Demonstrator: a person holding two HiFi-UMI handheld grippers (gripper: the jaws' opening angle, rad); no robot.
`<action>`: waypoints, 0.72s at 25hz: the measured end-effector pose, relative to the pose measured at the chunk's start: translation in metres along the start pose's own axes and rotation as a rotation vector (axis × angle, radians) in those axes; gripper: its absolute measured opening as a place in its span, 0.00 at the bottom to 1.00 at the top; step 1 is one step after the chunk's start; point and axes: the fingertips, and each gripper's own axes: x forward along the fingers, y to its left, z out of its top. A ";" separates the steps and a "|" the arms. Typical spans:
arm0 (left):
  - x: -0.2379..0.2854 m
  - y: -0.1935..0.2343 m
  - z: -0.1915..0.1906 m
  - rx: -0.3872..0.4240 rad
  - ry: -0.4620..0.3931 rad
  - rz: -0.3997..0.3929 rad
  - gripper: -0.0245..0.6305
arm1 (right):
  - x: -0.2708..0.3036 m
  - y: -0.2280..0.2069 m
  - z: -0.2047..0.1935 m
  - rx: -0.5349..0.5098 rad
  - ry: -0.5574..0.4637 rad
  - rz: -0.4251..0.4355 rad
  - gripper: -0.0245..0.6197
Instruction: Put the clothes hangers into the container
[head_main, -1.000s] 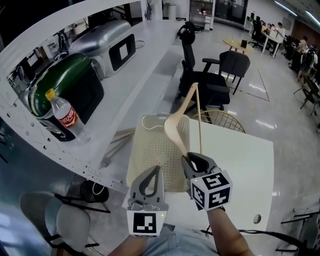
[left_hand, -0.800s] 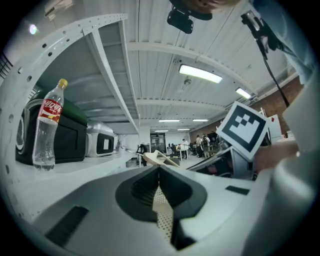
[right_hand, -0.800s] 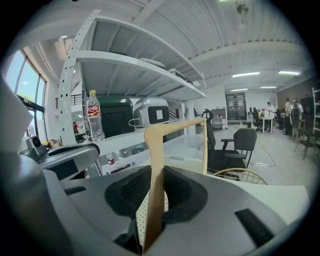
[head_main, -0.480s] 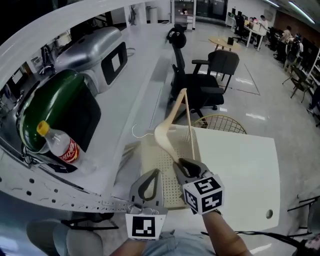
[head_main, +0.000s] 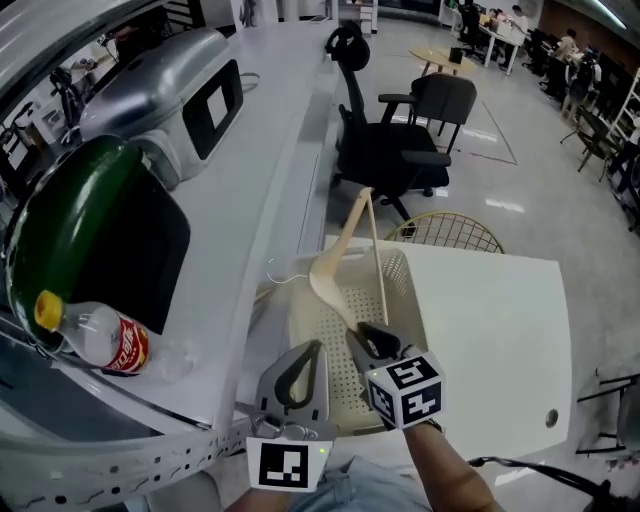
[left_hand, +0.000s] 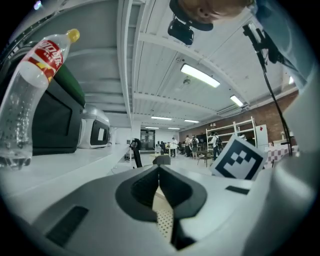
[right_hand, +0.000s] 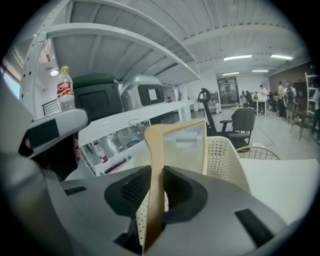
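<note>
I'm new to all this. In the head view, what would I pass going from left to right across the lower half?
Plastic soda bottle → left gripper → right gripper, clamped on the wooden hanger → bare white table top.

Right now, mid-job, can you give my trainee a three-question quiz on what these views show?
1. True or false: the right tongs are shut on the wooden hanger.
2. Pick one: the left tongs hold A) a second hanger, B) nothing, C) a cup.
3. Fill the gap: the perforated basket stands on the white ___.

Key: 1 true. 2 B, as they are shut and empty. 3 table.
</note>
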 end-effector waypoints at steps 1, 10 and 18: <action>0.001 0.002 -0.002 -0.007 0.008 -0.002 0.06 | 0.004 -0.001 -0.003 0.002 0.008 -0.002 0.17; 0.012 0.026 -0.029 -0.042 0.066 0.001 0.06 | 0.043 0.002 -0.034 -0.002 0.126 0.021 0.17; 0.013 0.034 -0.038 -0.048 0.091 0.020 0.06 | 0.060 0.005 -0.061 0.029 0.226 0.055 0.18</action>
